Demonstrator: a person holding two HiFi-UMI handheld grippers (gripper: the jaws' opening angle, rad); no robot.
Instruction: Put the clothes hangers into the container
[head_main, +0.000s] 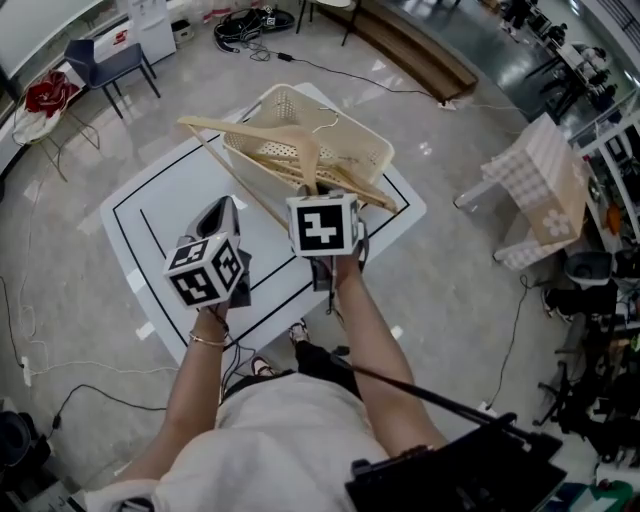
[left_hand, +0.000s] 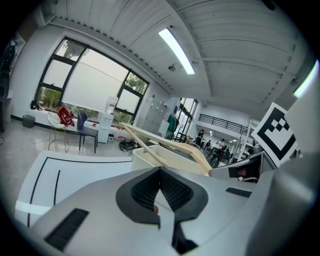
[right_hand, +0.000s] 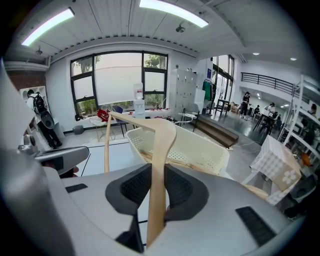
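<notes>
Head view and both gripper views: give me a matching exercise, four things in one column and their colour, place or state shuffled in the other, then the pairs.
Column one
1. left claw
2. right claw
3. basket
4. chair

Column two
A. dark blue, standing away from the table
B. closed on a wooden hanger
C. closed, nothing in it
D. cream, on the white table

Pairs: 1-C, 2-B, 3-D, 4-A
</notes>
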